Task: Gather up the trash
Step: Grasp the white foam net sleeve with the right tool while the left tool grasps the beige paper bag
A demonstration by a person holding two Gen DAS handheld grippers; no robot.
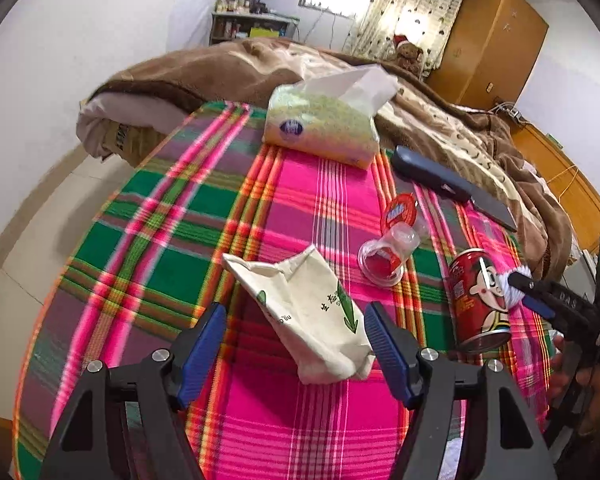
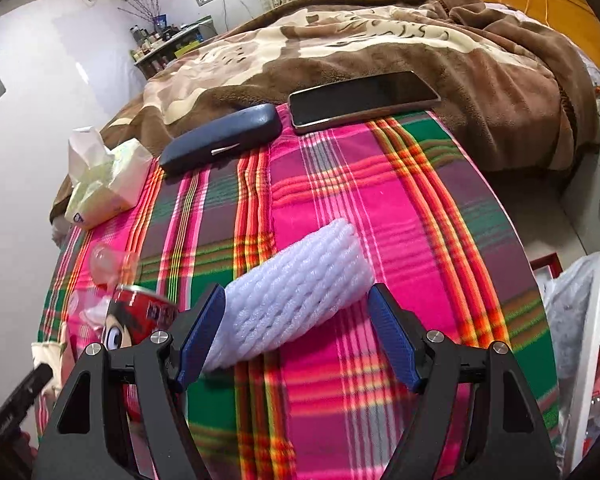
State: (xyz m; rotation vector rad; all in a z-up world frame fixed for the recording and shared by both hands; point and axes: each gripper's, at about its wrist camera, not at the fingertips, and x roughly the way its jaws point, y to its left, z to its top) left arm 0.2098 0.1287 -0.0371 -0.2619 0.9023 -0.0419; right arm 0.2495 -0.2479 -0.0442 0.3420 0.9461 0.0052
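A crumpled cream paper bag (image 1: 312, 312) with green print lies on the plaid blanket between the open fingers of my left gripper (image 1: 296, 316). A red drink can (image 1: 476, 300) stands to its right, and clear plastic cups (image 1: 388, 256) with a red lid lie behind it. My right gripper (image 2: 296, 300) is open around a white foam net sleeve (image 2: 296, 292) lying on the blanket; the right gripper shows at the right edge of the left wrist view (image 1: 528, 288). The can (image 2: 140, 316) and cups (image 2: 108, 260) show left in the right wrist view.
A tissue pack (image 1: 324, 124), a dark blue glasses case (image 2: 220, 140) and a phone (image 2: 364, 96) lie at the blanket's far side. A brown fleece blanket (image 2: 380, 36) covers the bed behind. A white bin with a plastic bag (image 2: 580, 304) stands right.
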